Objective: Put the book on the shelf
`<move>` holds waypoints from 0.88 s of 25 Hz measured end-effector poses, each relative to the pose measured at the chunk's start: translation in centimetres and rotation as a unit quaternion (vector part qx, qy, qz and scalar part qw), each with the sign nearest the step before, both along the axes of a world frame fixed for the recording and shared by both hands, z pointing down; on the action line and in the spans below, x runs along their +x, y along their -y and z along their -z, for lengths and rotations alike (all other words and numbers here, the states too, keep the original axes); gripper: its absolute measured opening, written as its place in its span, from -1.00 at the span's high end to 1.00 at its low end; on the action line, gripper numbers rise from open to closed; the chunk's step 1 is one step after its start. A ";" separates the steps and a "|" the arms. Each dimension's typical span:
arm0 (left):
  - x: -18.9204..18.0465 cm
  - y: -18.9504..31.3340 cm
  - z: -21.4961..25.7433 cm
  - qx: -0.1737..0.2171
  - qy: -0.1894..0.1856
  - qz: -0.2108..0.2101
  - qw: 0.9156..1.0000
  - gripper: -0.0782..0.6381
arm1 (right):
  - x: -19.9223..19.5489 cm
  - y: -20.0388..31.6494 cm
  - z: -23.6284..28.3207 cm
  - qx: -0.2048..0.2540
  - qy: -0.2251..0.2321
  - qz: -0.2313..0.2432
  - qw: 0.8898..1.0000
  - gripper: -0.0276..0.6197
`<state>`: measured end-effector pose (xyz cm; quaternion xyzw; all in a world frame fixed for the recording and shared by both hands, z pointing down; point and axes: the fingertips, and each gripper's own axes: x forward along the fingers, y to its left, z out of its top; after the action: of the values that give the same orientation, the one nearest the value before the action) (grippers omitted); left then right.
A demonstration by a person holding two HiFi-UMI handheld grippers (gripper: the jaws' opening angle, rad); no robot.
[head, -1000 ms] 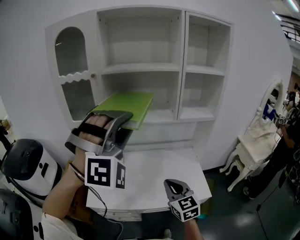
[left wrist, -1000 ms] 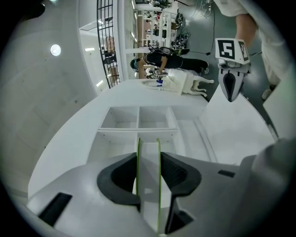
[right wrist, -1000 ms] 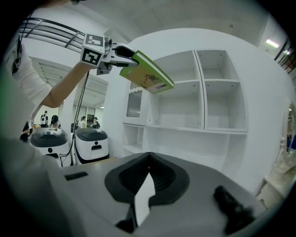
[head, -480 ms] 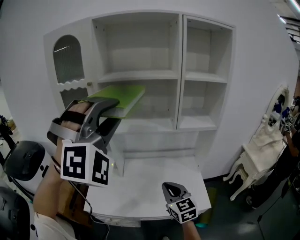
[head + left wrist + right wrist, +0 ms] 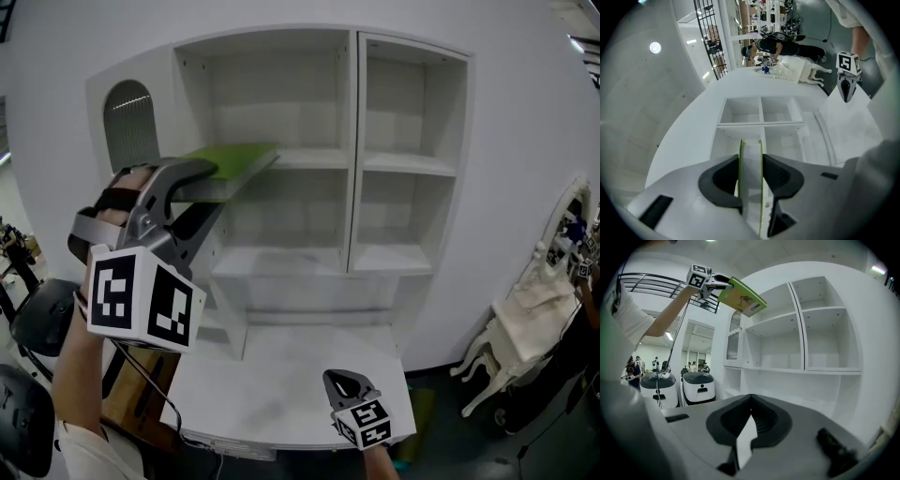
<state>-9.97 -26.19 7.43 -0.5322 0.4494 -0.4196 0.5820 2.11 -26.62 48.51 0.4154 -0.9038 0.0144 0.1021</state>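
Note:
A thin green book (image 5: pixel 234 161) lies flat in my left gripper (image 5: pixel 208 187), which is shut on its near edge. The book's far end is level with the upper board of the white shelf unit (image 5: pixel 352 159), in front of the left bay. In the left gripper view both pads press the book (image 5: pixel 751 187) edge-on. From the right gripper view the book (image 5: pixel 740 297) and left gripper (image 5: pixel 715 284) show high at the upper left. My right gripper (image 5: pixel 345 382) hangs low over the white desk top (image 5: pixel 281 375), shut with nothing in it; its tips (image 5: pixel 750 404) meet.
An arched cabinet door (image 5: pixel 131 122) flanks the shelf bays on the left. A white ornate chair (image 5: pixel 525 328) stands at the right. Dark rounded machines (image 5: pixel 37 319) sit at the left, with a person's sleeve and arm below my left gripper.
My left gripper has risen with the book from the lower shelf's height to the upper shelf board. The right gripper stays low in about the same spot.

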 end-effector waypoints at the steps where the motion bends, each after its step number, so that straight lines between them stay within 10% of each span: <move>1: 0.3 0.2 0.3 0.004 0.001 0.005 1.000 0.36 | 0.3 0.2 -0.1 -0.001 0.000 0.003 1.000 0.88; 22: -0.4 7.5 -0.9 -0.009 0.005 0.020 1.000 0.36 | 1.7 3.8 -1.1 -0.011 -0.002 -0.028 1.000 0.88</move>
<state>-10.36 -33.73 8.36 -0.5260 0.4530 -0.4382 0.5711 3.78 -30.41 49.62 0.4394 -0.8915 0.0263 0.1076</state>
